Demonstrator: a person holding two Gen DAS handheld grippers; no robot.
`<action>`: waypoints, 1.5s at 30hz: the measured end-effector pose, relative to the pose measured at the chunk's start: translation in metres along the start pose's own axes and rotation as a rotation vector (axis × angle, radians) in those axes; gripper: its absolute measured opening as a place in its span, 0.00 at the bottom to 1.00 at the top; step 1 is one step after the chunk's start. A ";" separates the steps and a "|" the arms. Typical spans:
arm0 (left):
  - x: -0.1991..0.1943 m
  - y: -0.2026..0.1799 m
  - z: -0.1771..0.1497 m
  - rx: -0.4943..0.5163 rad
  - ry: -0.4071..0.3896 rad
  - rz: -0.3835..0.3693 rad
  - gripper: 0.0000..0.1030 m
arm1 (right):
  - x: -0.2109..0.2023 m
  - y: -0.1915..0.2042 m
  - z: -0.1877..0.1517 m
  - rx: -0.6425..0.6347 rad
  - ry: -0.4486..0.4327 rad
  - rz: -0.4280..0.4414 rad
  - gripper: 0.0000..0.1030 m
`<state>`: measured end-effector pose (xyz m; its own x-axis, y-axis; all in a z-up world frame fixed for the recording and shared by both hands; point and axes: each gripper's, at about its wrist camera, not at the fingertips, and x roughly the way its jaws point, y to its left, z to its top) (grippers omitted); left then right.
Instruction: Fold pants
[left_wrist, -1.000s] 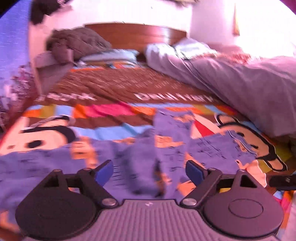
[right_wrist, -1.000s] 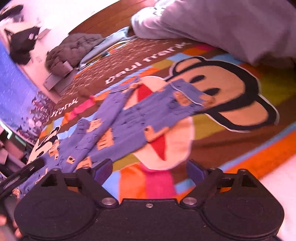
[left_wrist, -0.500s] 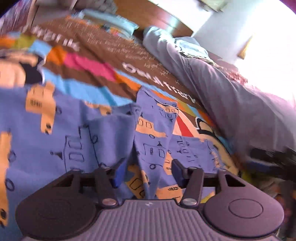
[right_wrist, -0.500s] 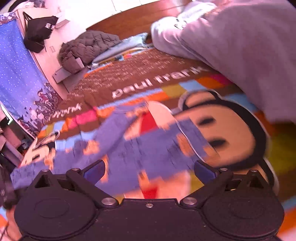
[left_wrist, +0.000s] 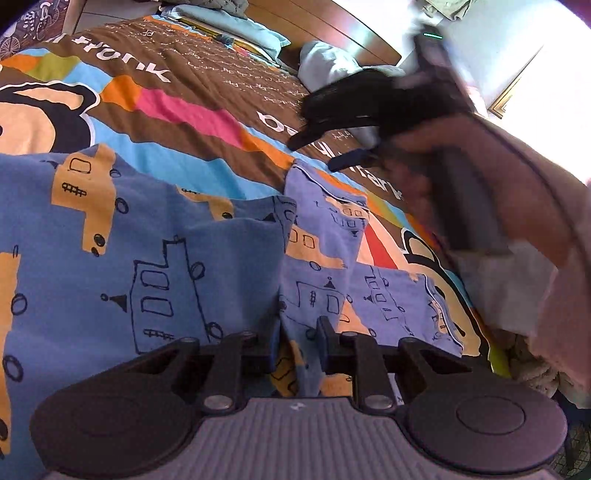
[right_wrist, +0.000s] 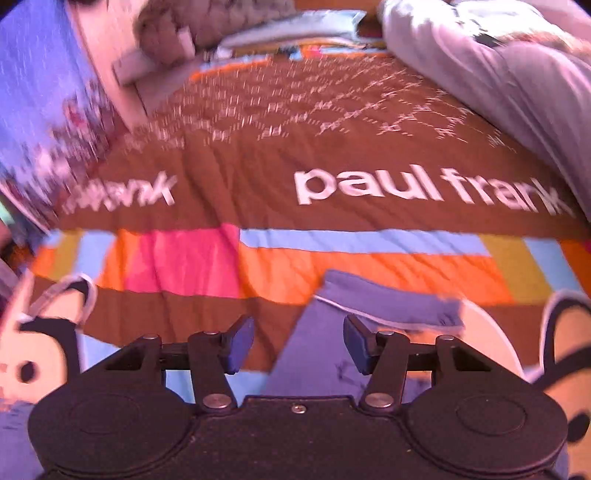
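Note:
The blue pants (left_wrist: 155, 266) with orange building prints lie spread on the colourful bedspread (left_wrist: 192, 114). My left gripper (left_wrist: 295, 349) is shut on a raised fold of the pants at their middle. My right gripper (right_wrist: 299, 345) is open, its fingertips either side of the far corner of the pants (right_wrist: 388, 302), just above the cloth. In the left wrist view the right gripper (left_wrist: 332, 144) shows blurred above the far edge of the pants.
A grey duvet (right_wrist: 517, 74) is heaped along the right side of the bed. Pillows and a dark jacket (right_wrist: 221, 18) lie by the wooden headboard (left_wrist: 332, 22). A blue patterned hanging (right_wrist: 33, 96) is on the left.
My left gripper has dropped onto the pants and closed on a fold. My right gripper has swung left and down to the far corner of the pants and narrowed its opening.

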<state>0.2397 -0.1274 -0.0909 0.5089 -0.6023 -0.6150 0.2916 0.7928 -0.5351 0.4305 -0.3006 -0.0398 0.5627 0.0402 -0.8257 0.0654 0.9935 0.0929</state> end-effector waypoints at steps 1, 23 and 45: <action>0.000 -0.001 -0.001 0.002 -0.002 0.001 0.22 | 0.011 0.009 0.004 -0.030 0.021 -0.042 0.55; -0.022 -0.025 -0.012 0.166 -0.159 0.072 0.02 | -0.049 -0.035 -0.014 -0.034 -0.192 -0.180 0.02; 0.021 -0.128 -0.046 0.727 0.142 0.333 0.10 | -0.118 -0.247 -0.255 0.557 -0.243 0.248 0.42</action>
<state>0.1764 -0.2458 -0.0622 0.5682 -0.2913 -0.7696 0.6212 0.7652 0.1690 0.1378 -0.5236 -0.1068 0.7819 0.1710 -0.5995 0.2900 0.7516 0.5925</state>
